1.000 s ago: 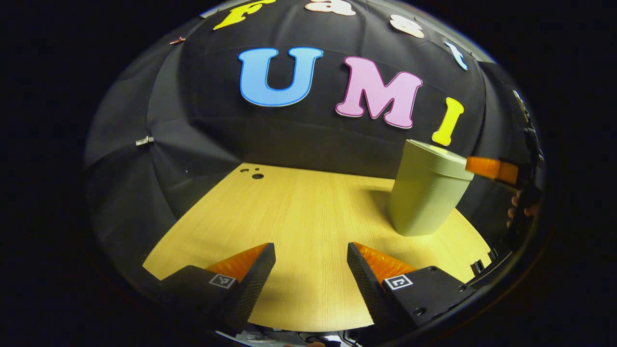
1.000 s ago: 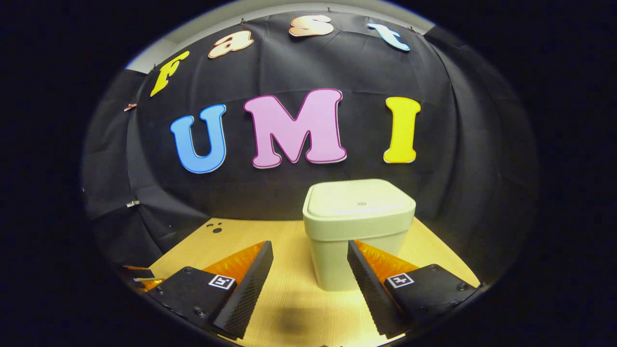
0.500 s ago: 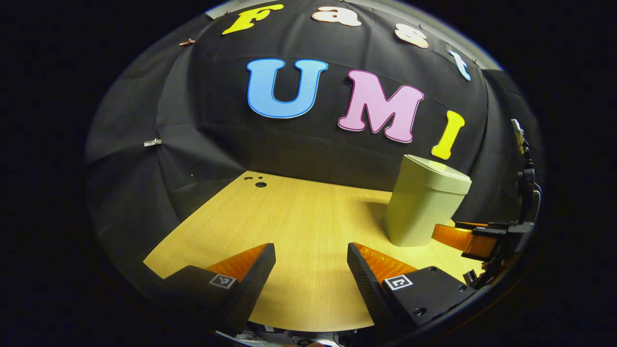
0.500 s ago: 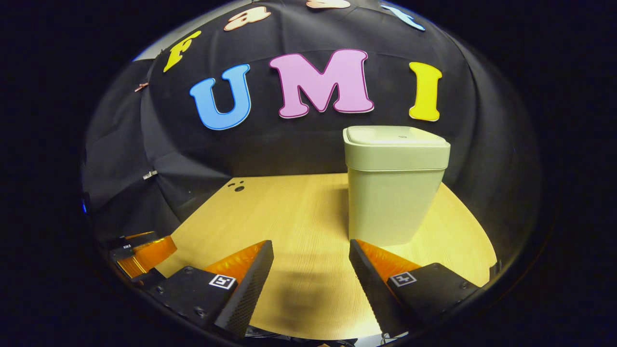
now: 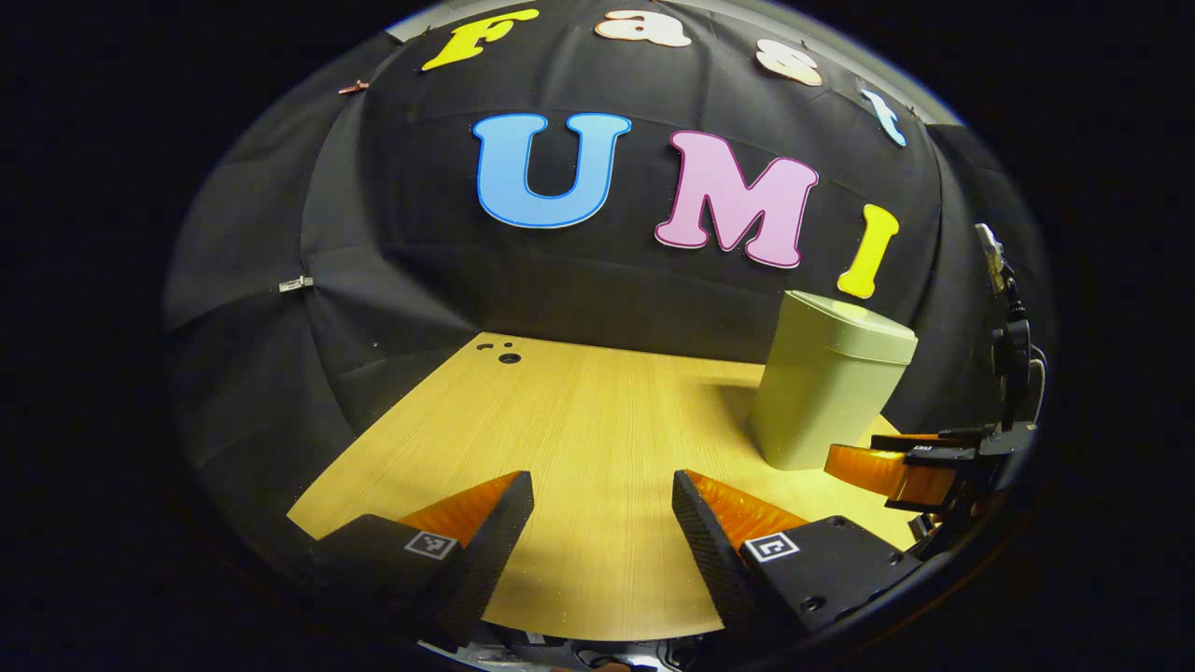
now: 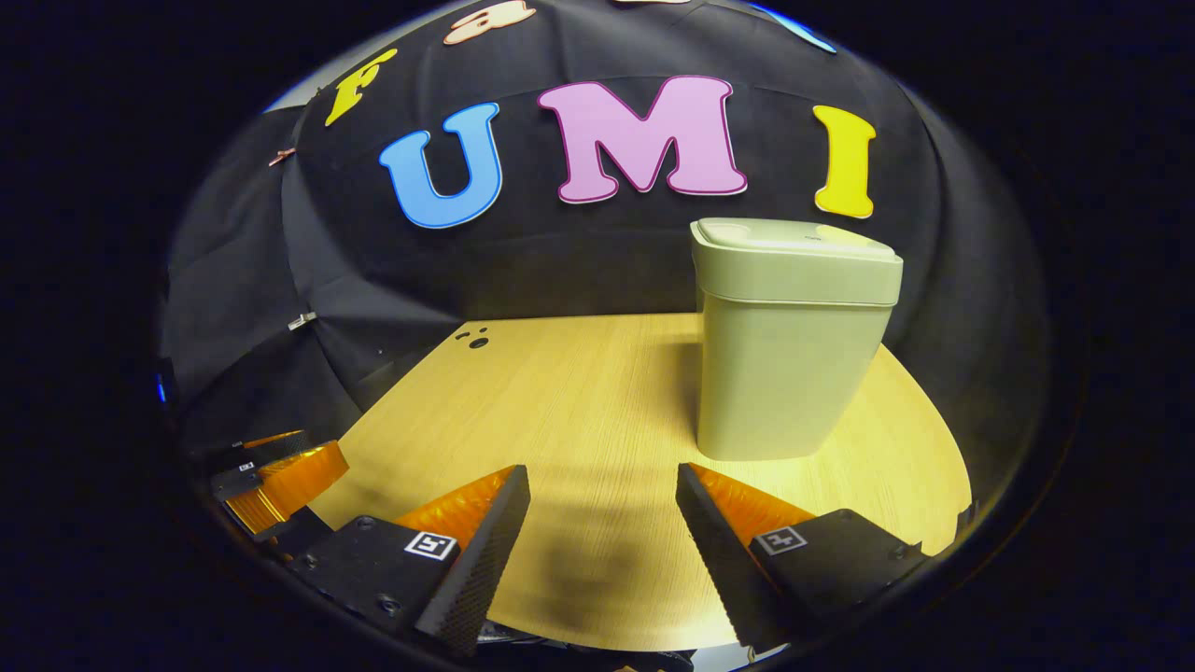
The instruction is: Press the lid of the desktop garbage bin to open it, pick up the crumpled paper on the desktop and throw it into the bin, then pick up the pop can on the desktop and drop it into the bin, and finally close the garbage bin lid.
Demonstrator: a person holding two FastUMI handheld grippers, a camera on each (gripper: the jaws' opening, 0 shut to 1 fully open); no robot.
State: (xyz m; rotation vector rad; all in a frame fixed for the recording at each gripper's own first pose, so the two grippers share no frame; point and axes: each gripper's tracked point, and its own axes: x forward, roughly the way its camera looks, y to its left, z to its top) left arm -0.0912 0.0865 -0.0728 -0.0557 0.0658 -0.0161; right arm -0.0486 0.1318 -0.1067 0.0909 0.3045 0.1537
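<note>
Bin (image 6: 794,364) lid's shut, right gripper (image 6: 602,523) dropped back from it, both claws wide & empty w/ left gripper (image 5: 602,523); prob done.

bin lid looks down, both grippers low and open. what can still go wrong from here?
1. The pale green plastic garbage bin has its flat lid down, but whether it latched cannot be told; it might pop up.
2. The right gripper sits low, open, close in front of the bin; a forward drift could nudge it across the smooth wooden desktop.
3. The left gripper is also open and near the right one, so they could clip each other.
</note>
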